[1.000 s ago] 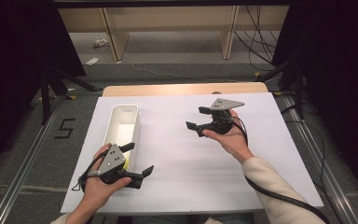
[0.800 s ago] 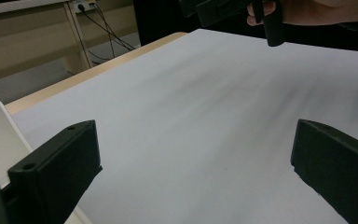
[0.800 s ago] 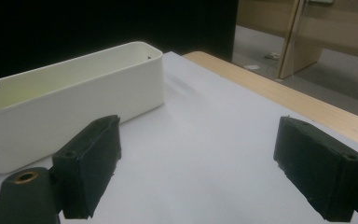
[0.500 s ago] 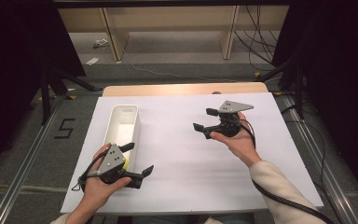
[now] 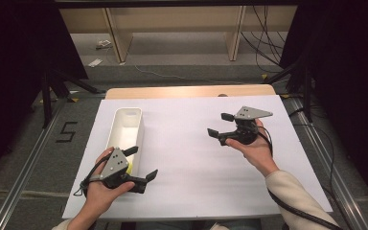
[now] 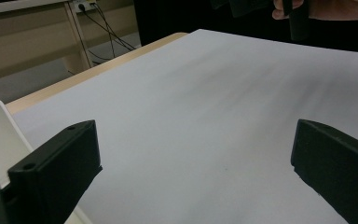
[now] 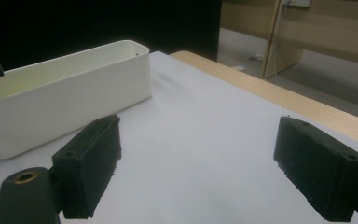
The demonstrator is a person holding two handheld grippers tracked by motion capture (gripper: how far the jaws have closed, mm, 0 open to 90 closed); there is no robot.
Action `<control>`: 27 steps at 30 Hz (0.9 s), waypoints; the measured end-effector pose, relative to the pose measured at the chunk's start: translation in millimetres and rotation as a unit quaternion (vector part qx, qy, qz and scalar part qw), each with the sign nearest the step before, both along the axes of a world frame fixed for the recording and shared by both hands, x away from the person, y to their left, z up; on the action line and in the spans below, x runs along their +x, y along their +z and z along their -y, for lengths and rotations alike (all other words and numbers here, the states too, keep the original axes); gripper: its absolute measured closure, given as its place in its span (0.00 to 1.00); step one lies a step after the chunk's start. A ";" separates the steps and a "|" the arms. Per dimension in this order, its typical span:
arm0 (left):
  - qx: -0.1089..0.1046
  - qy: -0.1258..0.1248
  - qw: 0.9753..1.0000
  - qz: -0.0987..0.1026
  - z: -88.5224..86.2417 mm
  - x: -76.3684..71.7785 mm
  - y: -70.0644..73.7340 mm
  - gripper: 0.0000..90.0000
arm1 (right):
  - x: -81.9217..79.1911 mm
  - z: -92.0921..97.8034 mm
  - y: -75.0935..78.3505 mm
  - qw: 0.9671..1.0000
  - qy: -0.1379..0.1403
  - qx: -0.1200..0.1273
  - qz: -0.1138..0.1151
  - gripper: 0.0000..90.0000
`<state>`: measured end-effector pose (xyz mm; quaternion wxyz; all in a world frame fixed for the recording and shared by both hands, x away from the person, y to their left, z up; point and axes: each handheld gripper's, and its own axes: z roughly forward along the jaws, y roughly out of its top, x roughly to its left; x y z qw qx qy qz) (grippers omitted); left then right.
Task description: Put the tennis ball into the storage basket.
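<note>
My left gripper [image 5: 143,162] is held low at the front left of the white-covered table [image 5: 191,191], open with nothing between its jaws; it points toward the table's middle. Its jaws stand wide apart in the left gripper view [image 6: 196,144]. Just behind it stands a long white bin [image 5: 127,125], with something small and yellow [image 5: 130,167] at its near end. My right gripper [image 5: 219,124] hovers over the right half of the table, open and empty, facing left toward the bin [image 7: 65,102]. The right gripper view shows its jaws spread [image 7: 200,149].
A strip of bare wooden tabletop [image 5: 187,91] runs along the far edge of the white sheet. Beyond it are a grey floor, wooden furniture legs [image 5: 117,38] and loose cables [image 5: 268,43]. Metal rails [image 5: 24,177] flank the table.
The right hand has carried its open gripper a little to the right. The left gripper has stayed where it was.
</note>
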<state>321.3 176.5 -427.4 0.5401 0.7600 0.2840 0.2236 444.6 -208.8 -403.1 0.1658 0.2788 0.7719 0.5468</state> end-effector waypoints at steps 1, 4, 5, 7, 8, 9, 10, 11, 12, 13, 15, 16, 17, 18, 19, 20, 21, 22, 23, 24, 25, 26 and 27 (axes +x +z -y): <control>0.000 0.000 1.000 0.000 -0.1 0.0 0.1 0.01 | -1.8 2.2 0.0 1.000 -0.002 0.001 -0.001 0.17; -0.001 0.000 1.000 0.001 -0.4 0.2 0.2 0.01 | -7.1 10.0 -0.8 1.000 -0.007 0.001 0.000 0.17; -0.001 0.000 1.000 0.001 -0.5 0.3 0.1 0.01 | -8.7 12.9 -0.8 1.000 -0.008 0.000 0.001 0.17; 0.000 0.001 1.000 0.000 -0.3 0.4 0.0 0.01 | -11.8 18.5 -0.4 1.000 -0.013 0.002 0.001 0.17; -0.001 0.001 1.000 0.000 -0.2 0.3 0.1 0.01 | -12.9 21.0 -0.4 1.000 -0.015 0.004 0.002 0.17; -0.001 0.001 1.000 0.000 0.0 0.2 0.1 0.01 | -14.2 23.5 -0.3 1.000 -0.018 0.003 0.002 0.17; -0.001 0.001 1.000 0.000 0.1 0.1 0.2 0.01 | -15.1 25.6 -0.5 1.000 -0.019 0.004 0.002 0.17; -0.001 0.001 1.000 0.000 0.0 0.1 0.2 0.01 | -16.0 27.4 -0.6 1.000 -0.020 0.003 0.002 0.17; 0.000 0.001 1.000 0.000 0.0 0.1 0.2 0.01 | -16.8 29.0 -1.0 1.000 -0.021 0.004 0.001 0.17; 0.000 0.002 1.000 0.000 -0.3 0.3 0.2 0.01 | -17.6 29.9 -1.2 1.000 -0.022 0.003 0.000 0.17; 0.000 0.002 1.000 0.001 -0.7 0.4 0.1 0.01 | -19.3 31.9 -1.9 1.000 -0.023 0.003 0.000 0.17; -0.001 0.002 1.000 0.001 -0.9 0.5 0.2 0.01 | -20.4 33.0 -2.2 1.000 -0.023 0.003 0.001 0.17; -0.001 0.003 1.000 0.001 -1.0 0.5 0.1 0.01 | -21.6 34.0 -2.0 1.000 -0.024 0.003 0.000 0.17; -0.002 0.003 1.000 0.001 -1.1 0.5 0.1 0.01 | -22.5 35.3 -2.0 1.000 -0.023 0.002 0.002 0.17; -0.001 0.003 1.000 0.001 -1.1 0.6 0.1 0.01 | -23.6 36.1 -1.9 1.000 -0.025 0.004 0.001 0.17; -0.001 0.003 1.000 0.000 -1.0 0.5 0.1 0.01 | -25.0 38.0 -1.6 1.000 -0.025 0.003 0.002 0.17; -0.001 0.003 1.000 0.001 -0.9 0.4 0.1 0.01 | -26.3 39.5 -1.7 1.000 -0.028 0.002 0.003 0.17; 0.000 0.002 1.000 0.001 -0.9 0.4 0.2 0.01 | -27.6 41.6 -1.7 1.000 -0.028 0.001 0.003 0.17; 0.000 0.002 1.000 0.001 -0.8 0.4 0.2 0.01 | -29.0 43.1 -2.1 1.000 -0.030 0.003 0.002 0.17; 0.000 0.003 1.000 0.001 -0.8 0.5 0.2 0.01 | -30.3 45.0 -2.4 0.999 -0.032 0.001 0.003 0.17; 0.000 0.003 1.000 0.001 -0.7 0.5 0.1 0.01 | -31.9 46.5 -2.6 0.999 -0.033 0.003 0.002 0.17; 0.000 0.003 1.000 0.001 -0.7 0.5 0.1 0.01 | -33.1 48.1 -2.9 0.999 -0.034 0.003 0.002 0.17; 0.001 0.003 1.000 0.001 -0.8 0.4 0.1 0.01 | -34.5 49.7 -3.0 0.999 -0.035 0.003 0.002 0.17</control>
